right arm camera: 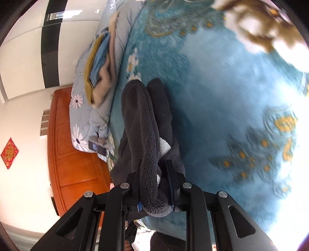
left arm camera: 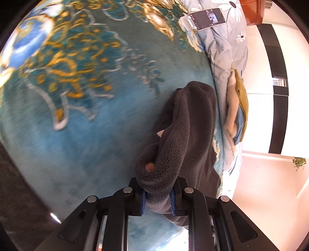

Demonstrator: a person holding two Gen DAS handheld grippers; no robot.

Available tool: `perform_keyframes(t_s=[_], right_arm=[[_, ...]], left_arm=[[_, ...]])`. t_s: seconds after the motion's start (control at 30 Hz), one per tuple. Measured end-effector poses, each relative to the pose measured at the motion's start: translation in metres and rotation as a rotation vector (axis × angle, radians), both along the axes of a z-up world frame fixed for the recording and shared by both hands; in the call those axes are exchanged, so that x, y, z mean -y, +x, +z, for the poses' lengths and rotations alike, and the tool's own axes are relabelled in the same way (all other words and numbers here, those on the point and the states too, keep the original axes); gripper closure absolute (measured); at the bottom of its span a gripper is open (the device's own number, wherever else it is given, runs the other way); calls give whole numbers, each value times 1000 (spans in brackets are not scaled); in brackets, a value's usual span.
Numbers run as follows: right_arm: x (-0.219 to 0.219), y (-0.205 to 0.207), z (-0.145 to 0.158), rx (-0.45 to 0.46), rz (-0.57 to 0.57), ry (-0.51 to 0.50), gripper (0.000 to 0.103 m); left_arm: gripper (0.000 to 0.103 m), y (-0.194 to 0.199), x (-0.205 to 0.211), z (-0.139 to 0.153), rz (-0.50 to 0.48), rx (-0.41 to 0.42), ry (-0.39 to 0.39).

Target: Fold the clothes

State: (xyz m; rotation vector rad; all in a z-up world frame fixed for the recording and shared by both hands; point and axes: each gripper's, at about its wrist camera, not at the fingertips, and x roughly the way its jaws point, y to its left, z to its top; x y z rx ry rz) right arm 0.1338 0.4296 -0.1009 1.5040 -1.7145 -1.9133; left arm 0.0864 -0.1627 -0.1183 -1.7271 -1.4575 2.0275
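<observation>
Dark grey fleece garment (left arm camera: pixel 185 131), pinched at two points over a bed.
Left gripper (left arm camera: pixel 157 200): fingers clamped on a bunched fleece fold, lower centre of frame. Right gripper (right arm camera: pixel 155 195): likewise clamped on fleece, lower centre. Beneath: teal patterned blanket (left arm camera: pixel 77 115). Right edge of left view: folded clothes stack (left arm camera: pixel 236 108), phone (left arm camera: pixel 207 19) on floral quilt (left arm camera: pixel 220 58).

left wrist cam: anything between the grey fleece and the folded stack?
Only a strip of pale floral quilt separates the grey fleece from the folded stack; nothing loose lies there. The right wrist view agrees.
</observation>
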Motion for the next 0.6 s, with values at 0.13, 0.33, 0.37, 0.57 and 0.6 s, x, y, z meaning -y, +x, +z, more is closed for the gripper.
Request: perform_keyframes(t_s=[0.13, 0.33, 0.37, 0.57, 0.6], right_arm=[[-3, 16, -26, 42, -52, -57, 82], [-6, 8, -20, 37, -22, -10, 73], [-6, 6, -16, 34, -3, 23, 70], [-14, 2, 12, -15, 110, 251, 56], [-17, 2, 17, -29, 126, 291, 53]], left_arm=[[82, 2, 3, -13, 2, 4, 27], [74, 1, 5, -2, -71, -38, 16], [71, 0, 5, 0, -93, -39, -4], [65, -9, 6, 15, -243, -60, -135], [63, -14, 4, 18, -266, -63, -158]])
